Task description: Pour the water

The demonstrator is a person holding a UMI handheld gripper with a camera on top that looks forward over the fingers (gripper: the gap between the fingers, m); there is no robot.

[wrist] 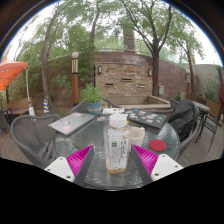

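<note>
A clear plastic bottle (118,146) with a white cap and a pale label stands upright on the round glass table (95,168); a little yellowish liquid shows at its bottom. My gripper (114,161) is open, and the bottle stands between the pink pads. There is a gap on the left side, while the right pad is very near the bottle. Just behind the bottle, to its right, stands a pale cup (135,132). A red-topped object (157,146) sits beyond the right finger.
Magazines or flat boards (72,122) lie on the far side of the table, with another (148,118) at the right. Metal mesh chairs (30,135) ring the table. Behind them are a potted plant (93,97) and a brick wall (130,75).
</note>
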